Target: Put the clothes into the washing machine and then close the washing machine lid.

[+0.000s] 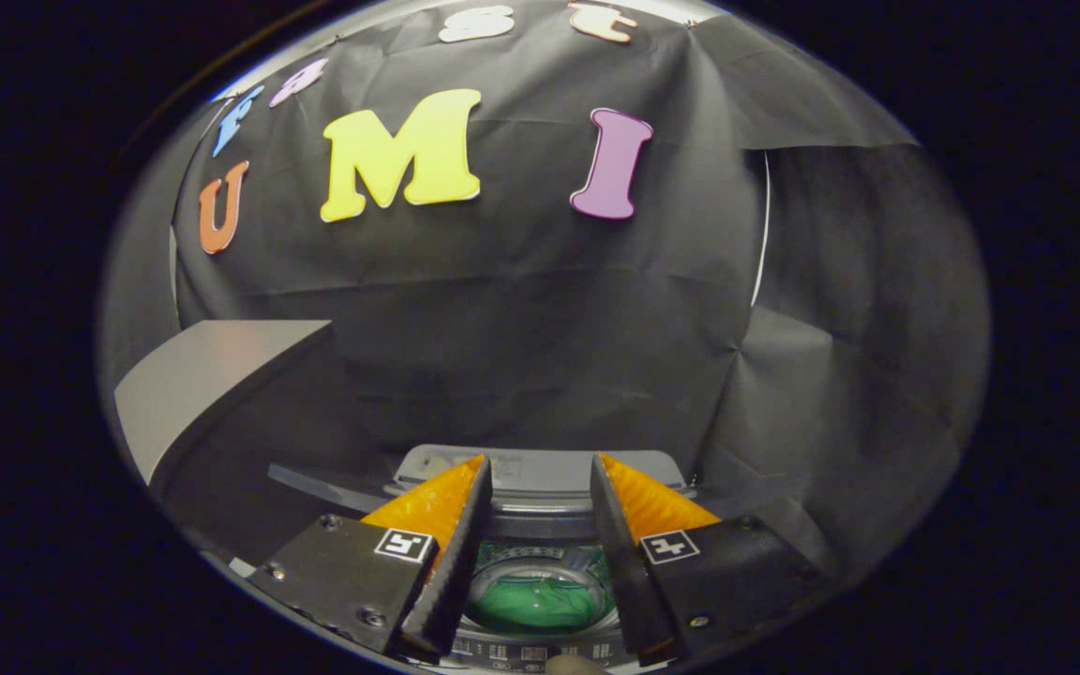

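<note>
The washing machine sits below the gripper, green clothes in its drum at six o'clock between fingers spread apart holding nothing, likely hovering to reach the lid, which I cannot make out.

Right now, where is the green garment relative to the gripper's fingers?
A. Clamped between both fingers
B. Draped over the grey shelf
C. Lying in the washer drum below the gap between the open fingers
C: the green garment lies inside the washing machine drum, seen through the gap of the open gripper, whose fingers touch nothing.
</note>
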Motion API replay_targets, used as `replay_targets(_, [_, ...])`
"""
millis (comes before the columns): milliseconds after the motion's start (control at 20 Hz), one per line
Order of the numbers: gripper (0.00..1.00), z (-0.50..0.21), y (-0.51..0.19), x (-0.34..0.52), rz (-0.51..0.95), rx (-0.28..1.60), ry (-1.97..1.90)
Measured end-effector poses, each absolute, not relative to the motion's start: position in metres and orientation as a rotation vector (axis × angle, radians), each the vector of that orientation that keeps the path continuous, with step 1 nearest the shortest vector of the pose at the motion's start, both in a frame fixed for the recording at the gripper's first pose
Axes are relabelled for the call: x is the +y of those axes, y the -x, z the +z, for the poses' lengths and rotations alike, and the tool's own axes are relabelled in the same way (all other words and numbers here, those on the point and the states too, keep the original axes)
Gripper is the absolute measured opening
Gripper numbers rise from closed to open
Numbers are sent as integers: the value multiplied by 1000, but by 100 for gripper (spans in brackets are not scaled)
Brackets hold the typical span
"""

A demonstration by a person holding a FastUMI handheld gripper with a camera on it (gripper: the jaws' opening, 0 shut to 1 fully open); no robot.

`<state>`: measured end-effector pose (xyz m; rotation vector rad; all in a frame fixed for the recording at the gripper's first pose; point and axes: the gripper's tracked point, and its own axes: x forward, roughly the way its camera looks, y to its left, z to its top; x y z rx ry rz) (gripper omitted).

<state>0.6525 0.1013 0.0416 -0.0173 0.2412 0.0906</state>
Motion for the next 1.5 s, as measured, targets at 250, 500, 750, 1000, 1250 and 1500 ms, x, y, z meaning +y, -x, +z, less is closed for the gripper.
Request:
replay_targets(250, [67,29,-644,94,83,269,-2])
replay_targets(500, [67,36,-623,91,91,248,-5])
replay_targets(750, [67,68,-552,87,75,146,23])
replay_targets(1000, [67,107,-415,105,69,8,18])
replay_targets(1250, [88,119,-282,126,28,-80,-34])
replay_targets(1500, [99,110,-163,118,9,-107,-60])
